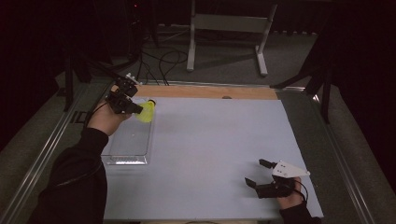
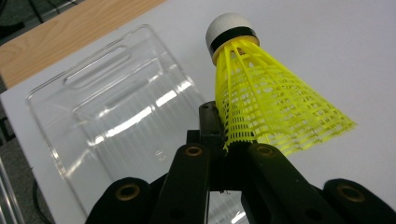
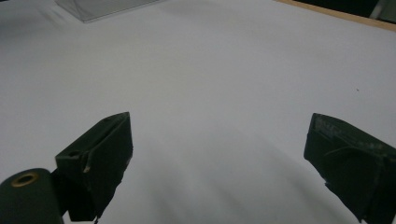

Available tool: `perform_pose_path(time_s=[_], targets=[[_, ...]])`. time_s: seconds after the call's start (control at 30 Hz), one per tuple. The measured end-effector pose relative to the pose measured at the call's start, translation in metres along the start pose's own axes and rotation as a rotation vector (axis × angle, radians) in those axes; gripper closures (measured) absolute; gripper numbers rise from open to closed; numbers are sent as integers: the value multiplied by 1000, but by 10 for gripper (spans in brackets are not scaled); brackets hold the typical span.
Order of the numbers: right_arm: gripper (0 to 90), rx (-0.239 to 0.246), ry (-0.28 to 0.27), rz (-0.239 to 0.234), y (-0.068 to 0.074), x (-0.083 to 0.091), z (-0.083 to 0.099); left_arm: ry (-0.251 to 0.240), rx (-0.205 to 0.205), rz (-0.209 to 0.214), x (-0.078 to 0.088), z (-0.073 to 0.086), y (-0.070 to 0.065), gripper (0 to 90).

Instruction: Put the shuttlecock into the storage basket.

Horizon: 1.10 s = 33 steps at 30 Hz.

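Observation:
A yellow plastic shuttlecock (image 1: 146,111) with a white cork tip hangs above the far end of a clear plastic tray (image 1: 122,154) at the left of the white table. My left gripper (image 1: 136,109) is shut on the edge of its mesh skirt. In the left gripper view the shuttlecock (image 2: 266,105) points its cork up and away, pinched at my left gripper (image 2: 228,142), with the tray (image 2: 84,88) below and to the left. My right gripper (image 1: 259,172) rests near the front right of the table, jaws wide apart with nothing between them; the right gripper view shows the right gripper (image 3: 219,149) over bare white surface.
The white table top (image 1: 215,140) has a wooden strip (image 1: 205,91) along its far edge. Metal rails (image 1: 42,149) run along both sides. Beyond the table stand a white frame leg (image 1: 190,42) and loose cables on the grey floor. A tray corner (image 3: 100,9) lies far ahead of the right gripper.

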State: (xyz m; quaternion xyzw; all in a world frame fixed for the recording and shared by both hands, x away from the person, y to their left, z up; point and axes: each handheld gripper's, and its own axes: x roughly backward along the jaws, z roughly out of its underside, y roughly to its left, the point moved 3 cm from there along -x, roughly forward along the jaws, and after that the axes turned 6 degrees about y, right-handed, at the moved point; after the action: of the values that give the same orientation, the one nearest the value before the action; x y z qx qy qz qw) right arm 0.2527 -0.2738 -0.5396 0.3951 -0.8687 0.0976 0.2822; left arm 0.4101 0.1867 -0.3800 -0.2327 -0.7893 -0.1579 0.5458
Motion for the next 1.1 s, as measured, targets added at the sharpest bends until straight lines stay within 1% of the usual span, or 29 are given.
perform_pose_path(time_s=[0.17, 0.2, 0.23, 0.3, 0.37, 0.4, 0.47, 0.5, 0.6, 0.73, 0.83, 0.87, 0.93, 1.03, 1.1], targets=[[83, 0, 4, -1, 0, -1, 0, -10, 31, 0, 1, 7, 9, 900], [83, 0, 4, -1, 0, -1, 0, -8, 33, 3, 0, 8, 10, 900], [83, -1, 3, -1, 0, -1, 0, -9, 41, -5, -1, 10, 11, 900], [83, 0, 3, 0, 0, -1, 0, -9, 51, 0, -4, 13, 14, 900], [83, 0, 4, 1, 0, -1, 0, -9, 66, -1, -9, 15, 15, 900], [83, 1, 7, 1, 0, -2, 0, -9, 71, 7, -12, 17, 16, 900], [83, 4, 8, 2, 0, -2, 0, -9, 81, 3, -17, 19, 18, 900], [83, 5, 8, 2, 0, -2, 0, -8, 85, 10, -19, 20, 18, 900], [83, 5, 8, 3, 0, -2, 0, -4, 95, 16, -27, 23, 20, 900], [83, 3, 9, 3, 0, -2, 0, -7, 116, 19, -34, 26, 23, 900], [83, 3, 8, 3, -1, -2, 0, -11, 117, 13, -40, 28, 23, 900], [83, 4, 8, 3, -1, -2, 0, -8, 118, 19, -42, 29, 23, 900], [83, 1, 7, 3, -1, -1, 0, -6, 125, 13, -47, 31, 24, 900], [83, 0, 4, 1, 0, -1, 0, 4, 131, 16, -55, 33, 24, 900], [83, 2, 7, 2, -1, -1, 0, 4, 137, 28, -59, 34, 24, 900]])
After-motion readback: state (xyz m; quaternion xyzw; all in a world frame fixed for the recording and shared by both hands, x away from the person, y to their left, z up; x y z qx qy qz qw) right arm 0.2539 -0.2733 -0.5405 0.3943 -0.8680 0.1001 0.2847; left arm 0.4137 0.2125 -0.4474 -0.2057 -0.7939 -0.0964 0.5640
